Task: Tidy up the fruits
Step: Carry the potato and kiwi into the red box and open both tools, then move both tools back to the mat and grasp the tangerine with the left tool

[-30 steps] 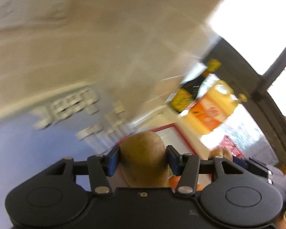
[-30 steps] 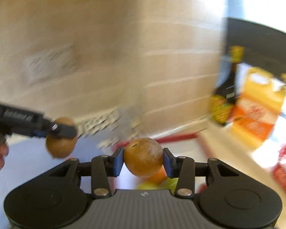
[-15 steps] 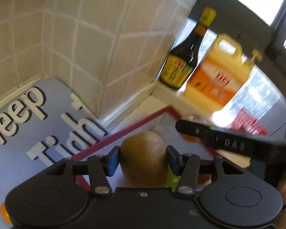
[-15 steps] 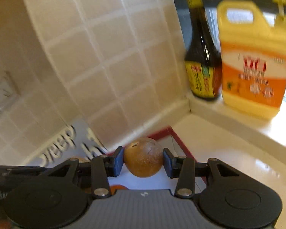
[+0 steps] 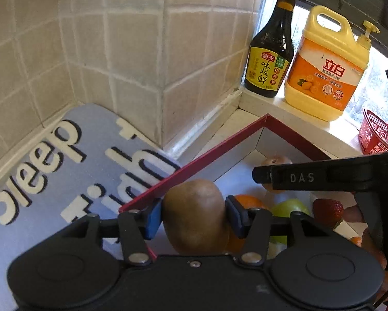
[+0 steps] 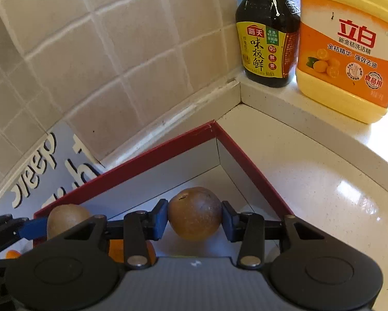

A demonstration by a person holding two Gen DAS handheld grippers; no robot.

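Two fruits held above a red-rimmed box (image 6: pixel 152 150) at lower centre of both views. Left tongs (image 5: pixel 194 217) clamped on a kiwi (image 5: pixel 195 216), just over the box's near-left wall. Right tongs (image 6: pixel 194 215) clamped on a round brown fruit (image 6: pixel 194 213), possibly a passion fruit, over the box's far corner. Inside the box, at lower right of the left view: an orange (image 5: pixel 248 202), a green apple (image 5: pixel 289 207), a strawberry (image 5: pixel 327 211).

Judged step: carry finished, placing at hand. Next move likely: lower each fruit to a bare patch of the white floor, clear of the wall and of fruit already lying there, then part the tongs gently to prevent rolling. Worth keeping the two tools apart, being close together.
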